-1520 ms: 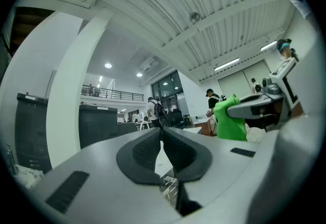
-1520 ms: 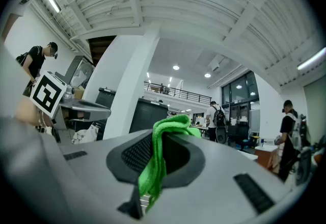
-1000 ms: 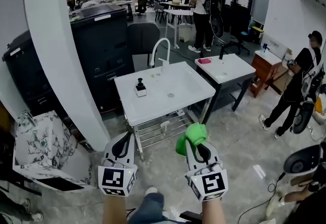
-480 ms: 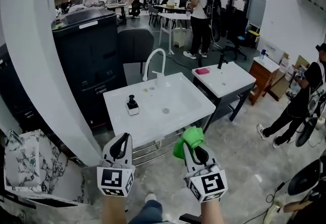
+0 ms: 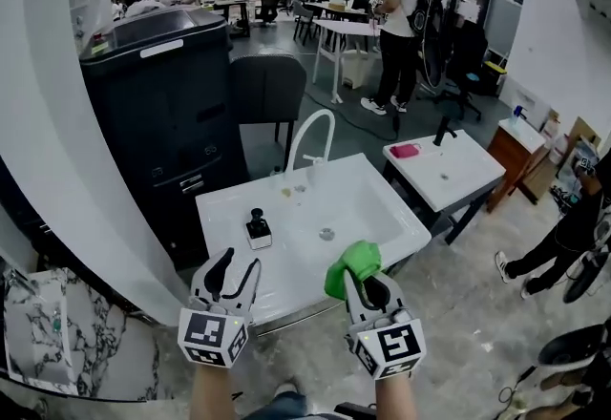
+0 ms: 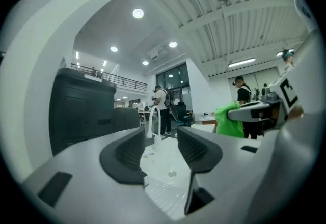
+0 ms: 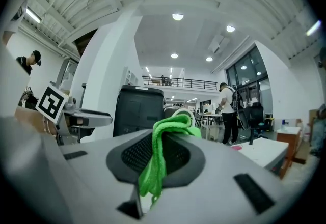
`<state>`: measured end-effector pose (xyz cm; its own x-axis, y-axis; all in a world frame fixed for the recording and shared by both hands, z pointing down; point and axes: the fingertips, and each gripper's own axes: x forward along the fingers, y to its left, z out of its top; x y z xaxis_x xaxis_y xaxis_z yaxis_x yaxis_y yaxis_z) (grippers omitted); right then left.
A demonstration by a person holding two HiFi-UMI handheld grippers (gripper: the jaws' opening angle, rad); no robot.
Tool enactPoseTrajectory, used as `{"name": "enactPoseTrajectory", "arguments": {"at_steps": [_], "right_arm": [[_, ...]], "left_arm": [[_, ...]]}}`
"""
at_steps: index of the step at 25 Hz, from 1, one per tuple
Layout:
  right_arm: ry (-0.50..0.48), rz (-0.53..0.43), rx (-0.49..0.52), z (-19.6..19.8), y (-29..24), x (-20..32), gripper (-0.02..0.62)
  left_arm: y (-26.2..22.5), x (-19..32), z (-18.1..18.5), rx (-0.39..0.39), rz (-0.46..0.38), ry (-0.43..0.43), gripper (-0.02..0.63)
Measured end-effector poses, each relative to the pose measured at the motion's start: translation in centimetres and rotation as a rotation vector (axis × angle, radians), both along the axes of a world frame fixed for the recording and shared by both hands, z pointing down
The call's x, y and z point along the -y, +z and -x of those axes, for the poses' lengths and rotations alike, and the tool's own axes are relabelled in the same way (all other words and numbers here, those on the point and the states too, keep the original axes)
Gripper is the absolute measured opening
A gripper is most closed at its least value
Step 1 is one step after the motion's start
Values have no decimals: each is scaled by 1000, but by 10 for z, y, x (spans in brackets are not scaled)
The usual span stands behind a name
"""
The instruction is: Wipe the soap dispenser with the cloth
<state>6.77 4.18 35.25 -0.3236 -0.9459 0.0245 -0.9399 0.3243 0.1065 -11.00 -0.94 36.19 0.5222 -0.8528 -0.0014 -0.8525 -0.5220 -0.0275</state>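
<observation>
My right gripper [image 5: 368, 286] has its fingers clenched on the green cloth [image 5: 353, 263], with a wad standing proud of the tips. My left gripper [image 5: 240, 268] has just been opening its fingers, and they stand apart with nothing between them. The soap dispenser [image 5: 258, 229], a small black pump on a pale base, stands upright near the left edge of the white washbasin counter [image 5: 387, 222]. It is left of the drain [image 5: 326, 235], just ahead of my left gripper and not touching it. I judge the dispenser light and apt to skid or tip on that smooth top. So I should close the left fingers around its base first, then sweep the protruding wad over the pump and down the sides, keeping the pinch firm so the cloth does not drag out. In the left gripper view the dispenser sits almost wholly behind my left finger, and the right gripper view does not show it at all. From the head view my grippers cover the counter's near edge. The dispenser is too small there to tell what needs wiping.
</observation>
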Motion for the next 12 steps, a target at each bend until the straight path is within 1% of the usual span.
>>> {"name": "enactPoseTrajectory", "arguments": {"at_steps": [1,2,4,6,9,12], "right_arm": [[-3,3,0,2,1,9,48],[-7,5,-1,3,2,18,48],[-12,14,-1,4,7,31,49],[-12,30,-1,4,15,41,49],[-18,56,1,3,24,54,48],[-34,80,1,1,35,69,48]], "left_arm": [[2,7,-2,0,4,23,226],[3,14,-3,0,6,37,253],[10,26,-3,0,12,40,286],[19,35,0,-5,27,22,319],[33,48,5,-21,64,1,340],[49,59,7,-26,107,-12,345]]}}
